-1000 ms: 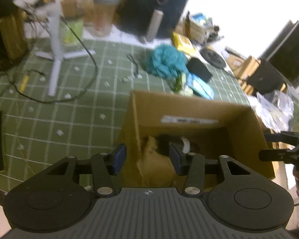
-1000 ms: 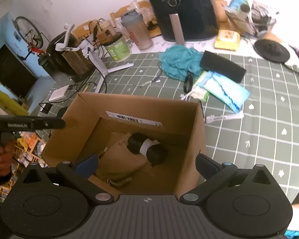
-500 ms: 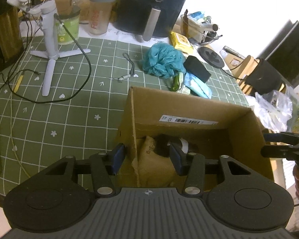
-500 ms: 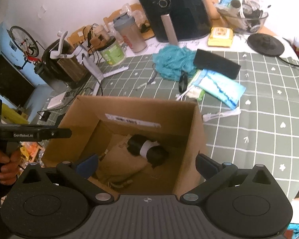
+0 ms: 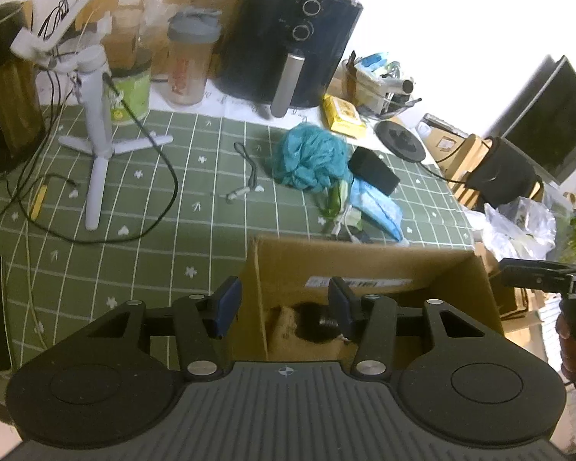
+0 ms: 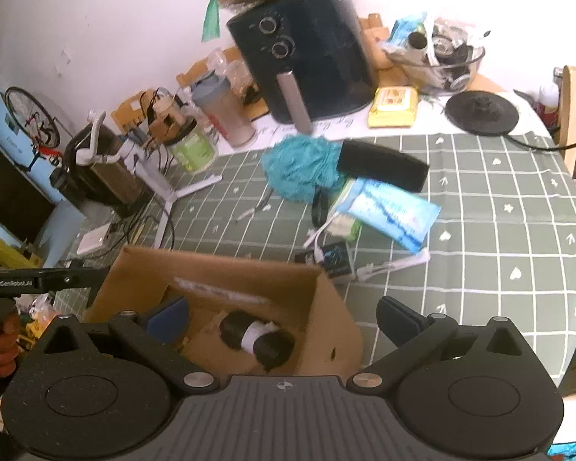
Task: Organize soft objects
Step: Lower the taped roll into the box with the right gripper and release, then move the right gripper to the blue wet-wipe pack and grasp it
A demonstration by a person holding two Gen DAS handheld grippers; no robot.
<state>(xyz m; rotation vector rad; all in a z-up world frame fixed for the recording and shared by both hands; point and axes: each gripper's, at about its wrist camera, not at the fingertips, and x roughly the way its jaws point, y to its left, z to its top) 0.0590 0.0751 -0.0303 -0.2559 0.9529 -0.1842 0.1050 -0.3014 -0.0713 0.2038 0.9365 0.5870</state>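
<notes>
An open cardboard box [image 5: 364, 265] [image 6: 326, 307] stands at the near edge of the green checked table. Inside lie a black roll with a white band [image 6: 255, 340] and a tan cloth [image 5: 284, 326]. A teal bath pouf [image 5: 307, 159] [image 6: 299, 169], a black pouch [image 6: 384, 165] and a blue packet [image 6: 391, 211] lie beyond the box. My left gripper [image 5: 284, 303] is open and empty, its jaws either side of the box's left wall. My right gripper [image 6: 284, 315] is wide open and empty above the box.
A black air fryer [image 5: 288, 46], a shaker bottle [image 5: 190, 65], a green tub [image 6: 192, 150] and a white tripod with cable [image 5: 96, 142] stand at the back. A yellow packet [image 6: 393, 105], a black disc [image 6: 480, 111] and small clutter [image 6: 334, 261] lie on the table.
Both grippers have drawn back and lifted, so the box sits lower in both views and more of the table shows. Both stay open and empty.
</notes>
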